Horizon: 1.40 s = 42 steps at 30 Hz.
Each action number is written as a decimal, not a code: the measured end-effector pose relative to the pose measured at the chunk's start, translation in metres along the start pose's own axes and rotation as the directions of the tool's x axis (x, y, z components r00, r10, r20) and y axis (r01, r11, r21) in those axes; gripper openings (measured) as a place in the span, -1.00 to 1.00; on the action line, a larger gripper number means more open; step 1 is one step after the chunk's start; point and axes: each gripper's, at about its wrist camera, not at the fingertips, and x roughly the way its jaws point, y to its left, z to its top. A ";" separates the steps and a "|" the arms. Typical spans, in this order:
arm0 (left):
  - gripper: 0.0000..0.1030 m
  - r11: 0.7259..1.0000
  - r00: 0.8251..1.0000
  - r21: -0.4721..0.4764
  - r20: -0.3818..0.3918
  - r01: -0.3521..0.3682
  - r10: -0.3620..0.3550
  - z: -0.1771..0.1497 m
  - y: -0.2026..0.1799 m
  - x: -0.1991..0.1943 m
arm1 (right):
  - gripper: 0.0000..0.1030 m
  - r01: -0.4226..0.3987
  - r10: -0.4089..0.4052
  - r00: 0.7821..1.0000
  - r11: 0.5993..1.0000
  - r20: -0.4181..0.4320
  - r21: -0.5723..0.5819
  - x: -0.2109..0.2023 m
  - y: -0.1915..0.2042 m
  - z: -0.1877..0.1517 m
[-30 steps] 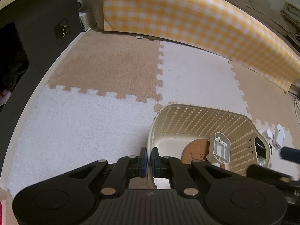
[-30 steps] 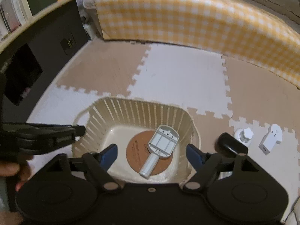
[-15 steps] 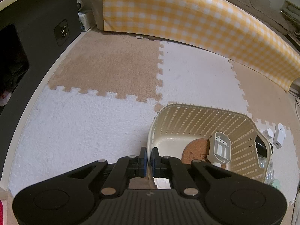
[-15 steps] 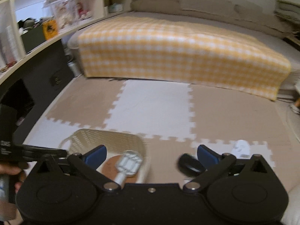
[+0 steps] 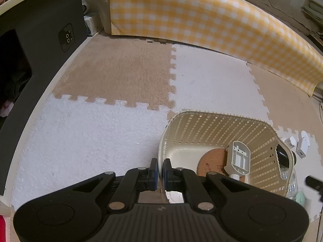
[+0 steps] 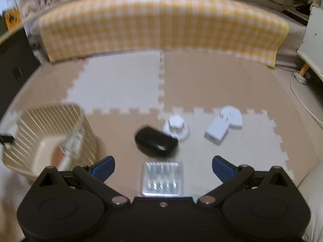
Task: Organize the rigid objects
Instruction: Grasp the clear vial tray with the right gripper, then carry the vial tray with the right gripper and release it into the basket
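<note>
My left gripper [image 5: 159, 169] is shut on the near left rim of the cream slatted basket [image 5: 222, 119]. In the basket lie a round cork coaster [image 5: 210, 161] and, on top of it, a grey-white handled tool [image 5: 238, 159]. My right gripper [image 6: 163, 165] hangs wide open to the right of the basket [image 6: 50, 121], with nothing pressed between its fingers. Below it a clear plastic case [image 6: 161, 179] lies on the mat. A black oval object [image 6: 155, 142] sits just ahead of the case. Further on are a white round knob [image 6: 176, 126] and a white adapter [image 6: 218, 131]. The right wrist view is blurred.
Beige and white foam puzzle mats cover the floor. A yellow checked cover [image 5: 201, 20] hangs along the back. A black cabinet [image 5: 40, 40] stands at the left. A white cable [image 6: 298, 92] and white furniture [image 6: 310, 40] are at the right.
The right gripper swung away from above the basket to the right and down, over the loose items, and its jaws widened. The left gripper and the basket stayed still.
</note>
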 end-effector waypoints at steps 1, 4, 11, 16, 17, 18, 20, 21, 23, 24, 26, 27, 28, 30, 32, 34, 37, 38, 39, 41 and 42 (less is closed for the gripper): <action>-0.89 1.000 1.000 0.000 0.000 0.000 0.000 0.000 0.000 0.000 | 1.00 -0.002 0.002 1.000 1.000 -0.013 -0.005 0.006 -0.002 -0.003; -0.89 1.000 1.000 0.001 0.000 -0.001 0.001 0.000 0.000 0.000 | 1.00 -0.013 0.013 0.999 1.000 -0.044 -0.005 0.022 -0.004 -0.009; -0.89 1.000 1.000 0.007 0.000 -0.002 0.002 0.000 0.000 -0.001 | 0.89 -0.028 0.029 0.996 0.999 -0.089 0.015 0.051 -0.004 -0.015; -0.88 1.000 1.000 0.016 0.003 -0.010 0.009 0.000 -0.002 0.000 | 0.68 -0.013 0.015 0.995 1.000 -0.099 0.024 0.063 -0.004 -0.018; -0.88 1.000 1.000 0.016 0.003 -0.010 0.010 0.000 -0.002 0.000 | 0.64 -0.016 0.019 0.995 0.999 -0.100 0.033 0.065 -0.004 -0.018; -0.88 1.000 1.000 0.016 0.003 -0.009 0.009 0.000 -0.002 0.000 | 0.56 -0.024 0.028 0.994 0.999 -0.102 0.045 0.066 -0.004 -0.018; -0.88 1.000 1.000 0.016 0.003 -0.007 0.006 0.000 -0.002 0.000 | 0.46 -0.032 0.037 0.994 0.998 -0.103 0.048 0.068 -0.003 -0.018; -0.88 1.000 1.000 0.017 0.003 -0.006 0.006 0.000 -0.001 0.000 | 0.42 -0.034 0.038 0.994 0.999 -0.106 0.039 0.068 -0.001 -0.018; -0.88 1.000 1.000 0.018 0.003 -0.006 0.006 0.000 -0.001 0.000 | 0.43 -0.023 0.023 0.994 1.000 -0.109 0.005 0.068 0.004 -0.019; -0.88 1.000 1.000 0.018 0.003 -0.006 0.006 0.000 -0.001 0.000 | 0.43 -0.020 0.019 0.994 1.000 -0.107 -0.009 0.068 0.006 -0.020; -0.88 1.000 1.000 0.017 0.002 -0.005 0.005 0.000 -0.001 0.000 | 0.42 -0.021 0.019 0.994 1.000 -0.106 -0.014 0.067 0.006 -0.020; -0.88 1.000 1.000 0.017 0.002 -0.004 0.004 0.000 -0.001 0.000 | 0.42 -0.021 0.020 0.994 1.000 -0.106 -0.014 0.067 0.006 -0.020; -0.88 1.000 1.000 0.017 0.002 -0.005 0.005 0.000 -0.001 0.000 | 0.42 -0.022 0.020 0.994 1.000 -0.106 -0.018 0.067 0.006 -0.020; -0.88 1.000 1.000 0.017 0.002 -0.005 0.005 0.000 -0.001 0.000 | 0.42 -0.019 0.016 0.994 0.999 -0.105 -0.033 0.066 0.008 -0.020; -0.88 1.000 1.000 0.017 0.003 -0.005 0.005 0.000 -0.001 0.000 | 0.42 -0.020 0.015 0.994 0.999 -0.109 -0.045 0.064 0.009 -0.019; -0.88 1.000 1.000 0.015 0.002 -0.004 0.004 0.000 -0.001 0.000 | 0.42 -0.022 0.016 0.993 0.998 -0.113 -0.054 0.060 0.011 -0.018; -0.88 1.000 1.000 0.016 0.002 -0.003 0.003 -0.001 -0.001 0.000 | 0.42 -0.005 0.000 0.996 0.999 -0.094 -0.054 0.048 0.011 -0.012; -0.88 1.000 1.000 0.016 0.002 -0.003 0.003 -0.001 -0.001 0.000 | 0.42 -0.003 -0.001 0.997 0.999 -0.082 -0.045 0.042 0.011 -0.009; -0.88 1.000 1.000 0.017 0.002 -0.004 0.004 0.000 -0.001 0.000 | 0.42 -0.009 0.007 0.998 0.999 -0.069 -0.032 0.036 0.010 -0.006; -0.88 1.000 1.000 0.016 0.002 -0.003 0.003 0.000 -0.001 0.000 | 0.42 -0.027 0.027 0.999 1.000 -0.043 -0.013 0.023 0.009 0.000; -0.89 1.000 1.000 0.015 0.001 -0.002 0.002 0.000 -0.001 0.000 | 0.42 -0.035 0.034 0.999 0.999 -0.028 -0.008 0.016 0.010 0.003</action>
